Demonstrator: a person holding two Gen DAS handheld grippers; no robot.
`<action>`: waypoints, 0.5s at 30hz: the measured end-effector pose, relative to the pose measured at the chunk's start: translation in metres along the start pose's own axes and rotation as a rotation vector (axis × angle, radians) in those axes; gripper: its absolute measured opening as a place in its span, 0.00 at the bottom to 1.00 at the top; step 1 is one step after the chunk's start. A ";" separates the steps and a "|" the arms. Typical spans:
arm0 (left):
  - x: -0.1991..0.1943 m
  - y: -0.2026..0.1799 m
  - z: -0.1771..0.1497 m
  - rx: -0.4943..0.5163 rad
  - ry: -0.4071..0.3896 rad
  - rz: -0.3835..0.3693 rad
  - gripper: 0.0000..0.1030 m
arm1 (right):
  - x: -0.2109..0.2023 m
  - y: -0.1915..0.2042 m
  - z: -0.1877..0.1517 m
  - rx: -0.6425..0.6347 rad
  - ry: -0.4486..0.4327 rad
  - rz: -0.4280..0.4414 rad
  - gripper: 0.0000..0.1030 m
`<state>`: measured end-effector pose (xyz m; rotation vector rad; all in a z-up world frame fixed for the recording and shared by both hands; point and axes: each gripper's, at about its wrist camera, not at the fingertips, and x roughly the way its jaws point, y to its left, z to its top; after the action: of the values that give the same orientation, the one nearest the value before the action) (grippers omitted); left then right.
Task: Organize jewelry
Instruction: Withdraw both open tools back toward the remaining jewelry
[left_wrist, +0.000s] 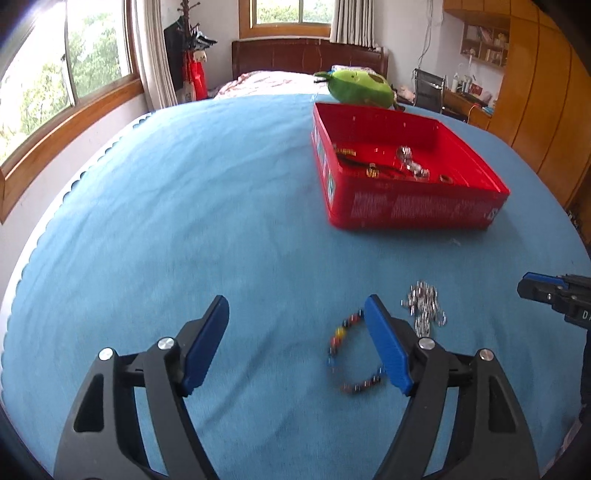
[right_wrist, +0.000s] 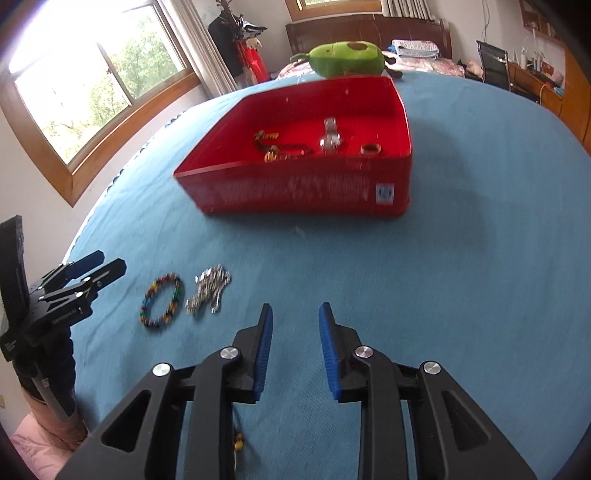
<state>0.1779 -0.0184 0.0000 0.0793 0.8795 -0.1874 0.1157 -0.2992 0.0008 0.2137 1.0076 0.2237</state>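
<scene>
Two loose pieces are lying side by side on the blue bedspread (left_wrist: 184, 192): a multicoloured bead bracelet (right_wrist: 161, 301) and a silver chain heap (right_wrist: 208, 290), near the red tin (right_wrist: 295, 192) that is holding more jewelry (right_wrist: 330, 138). The left gripper (left_wrist: 295, 314) is hovering wide open, nothing between its jaws, the bracelet just beside its right pad. The right gripper (right_wrist: 295, 317) is hanging narrowly parted and empty. A green plush (right_wrist: 347, 59) is sitting beyond the tin.
</scene>
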 end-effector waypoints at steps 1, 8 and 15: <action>0.001 0.001 -0.004 -0.004 0.009 -0.003 0.73 | 0.000 0.000 -0.005 0.004 0.004 0.003 0.27; 0.004 -0.003 -0.027 -0.010 0.050 -0.004 0.74 | 0.000 -0.003 -0.028 0.018 0.010 0.008 0.30; 0.003 -0.012 -0.039 0.005 0.055 -0.011 0.80 | 0.006 0.000 -0.040 0.020 0.025 0.030 0.33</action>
<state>0.1478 -0.0246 -0.0269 0.0849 0.9348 -0.1987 0.0847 -0.2948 -0.0242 0.2448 1.0319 0.2448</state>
